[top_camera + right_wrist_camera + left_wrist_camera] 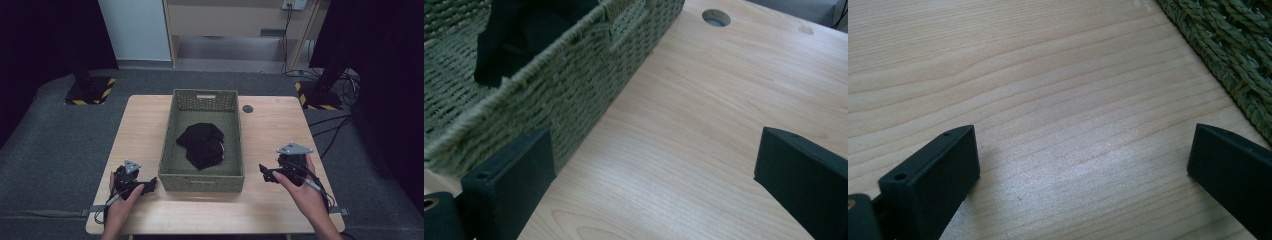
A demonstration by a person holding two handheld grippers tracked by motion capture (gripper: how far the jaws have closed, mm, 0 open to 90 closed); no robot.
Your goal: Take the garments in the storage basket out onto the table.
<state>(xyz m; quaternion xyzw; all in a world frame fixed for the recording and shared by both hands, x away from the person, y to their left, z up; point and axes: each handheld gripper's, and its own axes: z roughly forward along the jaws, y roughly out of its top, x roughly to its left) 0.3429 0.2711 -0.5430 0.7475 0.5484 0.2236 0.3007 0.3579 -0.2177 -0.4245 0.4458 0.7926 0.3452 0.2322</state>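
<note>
A green woven basket [200, 182] stands in the middle of the wooden table [272, 135], and a crumpled black cloth [202, 142] lies inside it. My left gripper [149, 185] rests on the table by the basket's near left corner, open, with bare wood between its jaws [1083, 165]. The basket's weave [1233, 45] shows at the upper right of the left gripper view. By the basket's near right corner, my right gripper [264, 173] is open and holds nothing [654, 160]. In the right gripper view the basket wall [589, 65] is at left with the black cloth [519, 30] behind it.
A round cable hole [247, 108] [716, 17] sits in the table behind the basket's right side. Two stand bases with yellow and black stripes [90, 90] [320, 95] rest on the floor beyond the table. Cables [335, 130] trail on the floor at right.
</note>
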